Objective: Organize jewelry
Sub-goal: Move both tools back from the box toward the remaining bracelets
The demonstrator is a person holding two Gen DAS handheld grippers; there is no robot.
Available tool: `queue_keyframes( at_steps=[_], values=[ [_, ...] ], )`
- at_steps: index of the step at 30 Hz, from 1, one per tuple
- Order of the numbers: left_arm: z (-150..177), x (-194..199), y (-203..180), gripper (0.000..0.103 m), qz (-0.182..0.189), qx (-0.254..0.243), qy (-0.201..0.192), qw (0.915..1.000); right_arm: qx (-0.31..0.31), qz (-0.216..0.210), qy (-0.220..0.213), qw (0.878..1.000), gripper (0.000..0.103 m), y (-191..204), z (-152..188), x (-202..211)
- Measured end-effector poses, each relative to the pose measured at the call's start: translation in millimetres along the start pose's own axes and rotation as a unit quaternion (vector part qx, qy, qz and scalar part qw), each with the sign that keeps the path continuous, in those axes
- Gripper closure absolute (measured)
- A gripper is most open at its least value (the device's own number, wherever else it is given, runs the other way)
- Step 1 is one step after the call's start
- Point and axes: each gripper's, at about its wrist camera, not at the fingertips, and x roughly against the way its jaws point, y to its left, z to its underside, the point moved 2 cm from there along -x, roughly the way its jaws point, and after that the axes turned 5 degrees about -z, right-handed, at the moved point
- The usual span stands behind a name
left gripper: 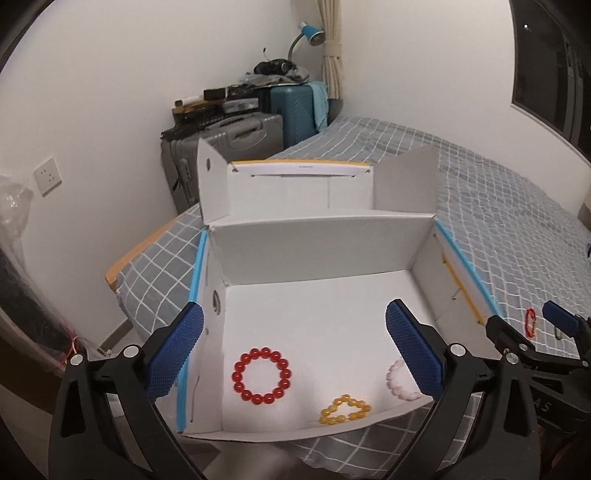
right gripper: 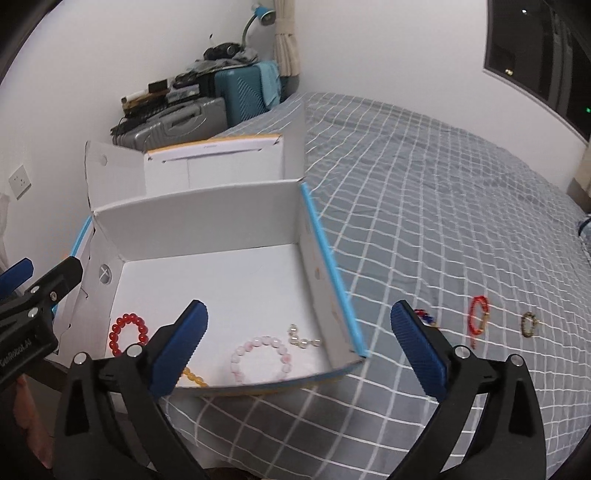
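Observation:
An open white cardboard box (left gripper: 317,247) (right gripper: 207,218) with blue edges sits on a grey checked bed. Inside lie a red bead bracelet (left gripper: 262,374) (right gripper: 127,332), a yellow bead bracelet (left gripper: 345,408) (right gripper: 194,378), a pink bead bracelet (left gripper: 397,380) (right gripper: 260,358) and a small pearl piece (right gripper: 303,338). My left gripper (left gripper: 295,350) hangs open above the box with nothing between its fingers. My right gripper (right gripper: 299,350) is open and empty over the box's right wall. On the bedspread to the right lie a red cord bracelet (right gripper: 478,319) (left gripper: 530,323), a blue-and-red beaded piece (right gripper: 424,315) and a dark gold bracelet (right gripper: 528,324).
The box lid (left gripper: 303,184) stands upright behind the box. Suitcases (left gripper: 236,136) piled with clutter and a blue lamp (left gripper: 310,33) stand against the far wall. The bed's left edge (left gripper: 118,273) drops to the floor. A dark window (right gripper: 543,55) is at the upper right.

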Motion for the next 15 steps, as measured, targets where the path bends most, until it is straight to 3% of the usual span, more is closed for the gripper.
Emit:
queue_keyframes(
  at_steps=[7, 15],
  values=[
    [3, 16, -31, 0.006, 0.024, -0.013, -0.010, 0.9996, -0.010, 0.024, -0.021, 0.999, 0.008, -37, 12, 37],
    [13, 36, -101, 0.006, 0.078, -0.045, -0.019, 0.9958, -0.038, 0.067, -0.033, 0.996, 0.008, -98, 39, 80]
  ],
)
